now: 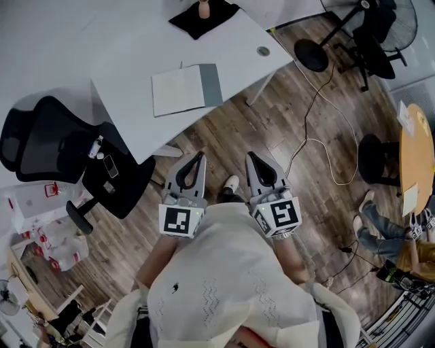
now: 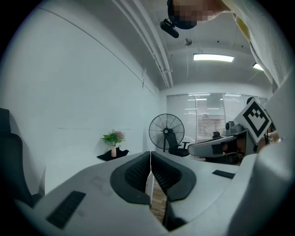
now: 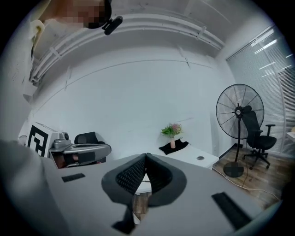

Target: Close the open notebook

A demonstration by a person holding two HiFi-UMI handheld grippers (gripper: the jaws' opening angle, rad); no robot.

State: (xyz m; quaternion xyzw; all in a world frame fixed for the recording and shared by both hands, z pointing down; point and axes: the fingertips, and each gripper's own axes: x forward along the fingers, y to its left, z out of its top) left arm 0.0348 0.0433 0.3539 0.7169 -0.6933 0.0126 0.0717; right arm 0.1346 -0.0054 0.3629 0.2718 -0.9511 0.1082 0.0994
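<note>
The notebook (image 1: 185,88) lies flat on the white table (image 1: 122,61), a white page facing up and a grey band along its right side. Both grippers are held close to the person's body over the wooden floor, well short of the table and pointing toward it. The left gripper (image 1: 200,158) is shut with nothing between its jaws; in its own view (image 2: 150,154) the black pads meet. The right gripper (image 1: 251,158) is shut and empty too, its pads touching in the right gripper view (image 3: 145,156). Neither gripper view shows the notebook.
A black office chair (image 1: 61,146) with a phone (image 1: 111,166) on its seat stands left of the table. A black mat with a vase (image 1: 202,17) sits at the table's far end. A fan base (image 1: 311,54), a floor cable (image 1: 319,146) and a round wooden table (image 1: 418,156) lie to the right.
</note>
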